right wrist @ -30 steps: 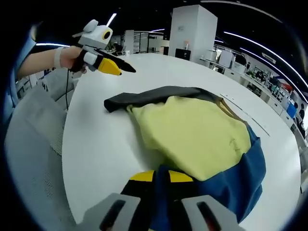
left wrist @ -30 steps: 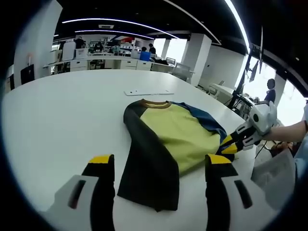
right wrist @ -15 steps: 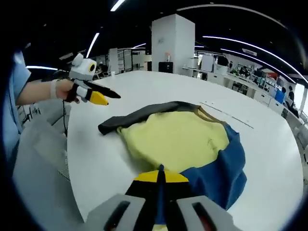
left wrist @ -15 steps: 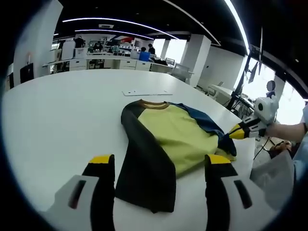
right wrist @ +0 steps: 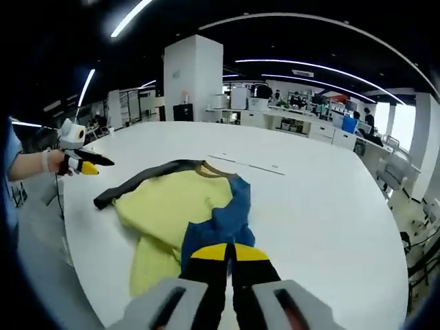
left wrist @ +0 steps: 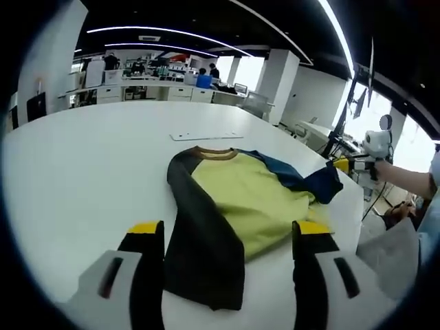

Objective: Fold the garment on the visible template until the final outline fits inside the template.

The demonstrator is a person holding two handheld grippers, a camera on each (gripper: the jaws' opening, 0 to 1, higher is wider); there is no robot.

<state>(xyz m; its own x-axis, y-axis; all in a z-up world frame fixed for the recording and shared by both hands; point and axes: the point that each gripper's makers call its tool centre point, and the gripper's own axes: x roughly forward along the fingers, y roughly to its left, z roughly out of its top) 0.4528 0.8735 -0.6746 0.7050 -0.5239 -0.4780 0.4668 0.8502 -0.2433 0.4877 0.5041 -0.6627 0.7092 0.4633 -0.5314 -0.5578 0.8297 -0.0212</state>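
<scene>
- Garment (left wrist: 240, 206) lies on the white desk (left wrist: 82, 165), yellow body up, its dark sleeve (left wrist: 203, 240) folded along one side and running between your left gripper's (left wrist: 230, 237) jaws.
- Your left gripper stands wide open, holding nothing, hovering at the garment's near edge.
- Your right gripper (right wrist: 230, 254) is closed on the blue sleeve (right wrist: 220, 223), which it has lifted off the desk and stretched across the yellow body.
- In the left gripper view, that right gripper (left wrist: 342, 165) sits at the desk's far right edge, with the blue cloth (left wrist: 320, 184) rising to it.
- A thin strip (left wrist: 206, 136) lies on the desk just beyond the collar (left wrist: 213, 152).
- Bare desk spreads wide to the left and past the collar; the right edge is close.
</scene>
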